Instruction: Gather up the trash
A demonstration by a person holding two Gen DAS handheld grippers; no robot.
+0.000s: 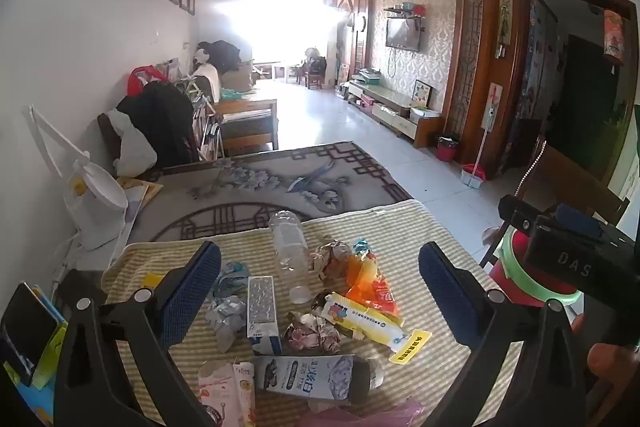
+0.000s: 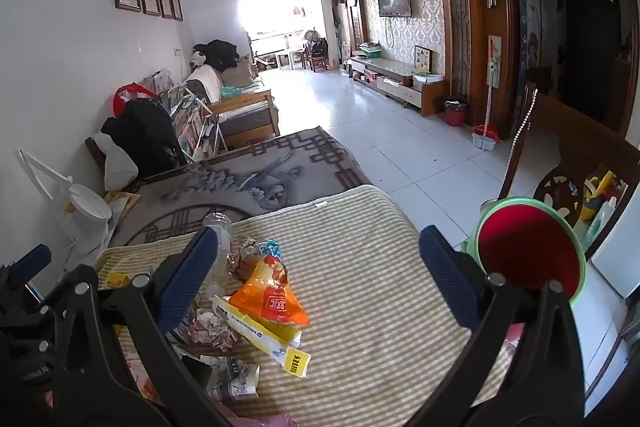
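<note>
Trash on my striped-cloth counter: crinkly orange plastic wrapper, light, slippery; I'd pinch its bunched top. Both claws, left and right, gape empty.

A yellow-and-cream striped cloth covers the near table, against a grey carpet-like cover with dark brown lattice lines and pale blue flowers. On the stripes lie an orange crinkled snack bag with a red label, a clear plastic bottle, a blue-and-white carton and a yellow-white wrapper. The red bin with a green rim looks plastic.
</note>
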